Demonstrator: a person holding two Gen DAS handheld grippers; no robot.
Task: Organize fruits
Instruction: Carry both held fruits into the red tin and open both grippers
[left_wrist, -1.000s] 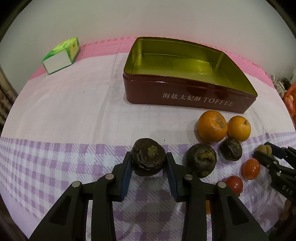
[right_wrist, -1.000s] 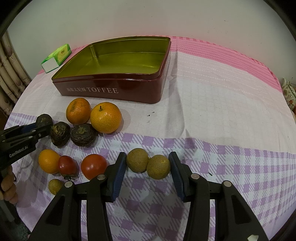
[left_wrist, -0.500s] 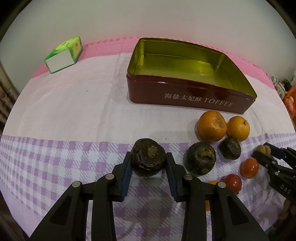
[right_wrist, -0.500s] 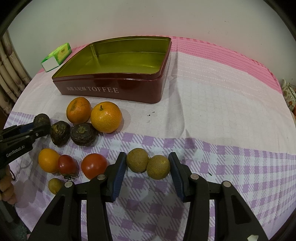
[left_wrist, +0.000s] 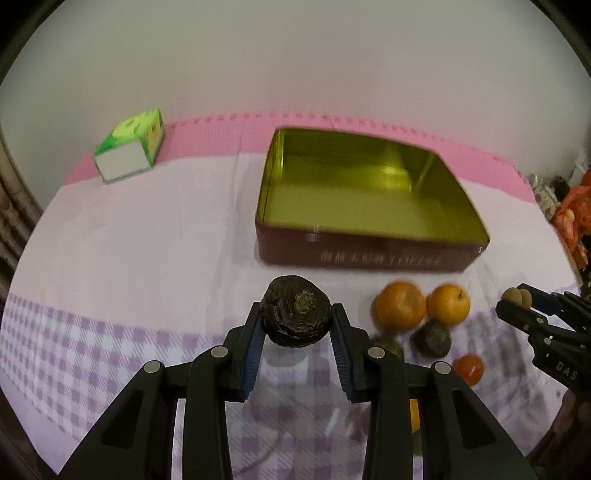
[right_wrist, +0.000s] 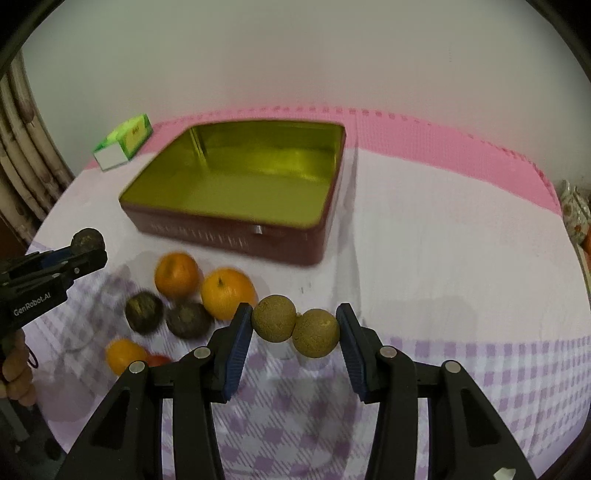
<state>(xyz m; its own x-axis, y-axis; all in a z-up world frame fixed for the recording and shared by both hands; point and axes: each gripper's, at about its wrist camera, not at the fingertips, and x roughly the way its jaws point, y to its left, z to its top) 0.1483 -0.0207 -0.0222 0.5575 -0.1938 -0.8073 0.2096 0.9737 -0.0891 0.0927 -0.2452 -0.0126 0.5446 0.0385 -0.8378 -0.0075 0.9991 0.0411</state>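
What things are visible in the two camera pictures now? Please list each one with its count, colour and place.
toffee tin: 1, dark red outside, gold inside, empty, at the back of the table
tablecloth: 1, white, pink and purple check, covering the table
small carton: 1, green and white, far left corner
oranges: 2, orange, in front of the tin
dark wrinkled fruit: 1 lifted, 2 more lying by the oranges
brown round fruits: 2, touching, lifted
tomato: 1, red, front
left gripper: black, shut on the dark wrinkled fruit
right gripper: black, shut on the brown round fruits
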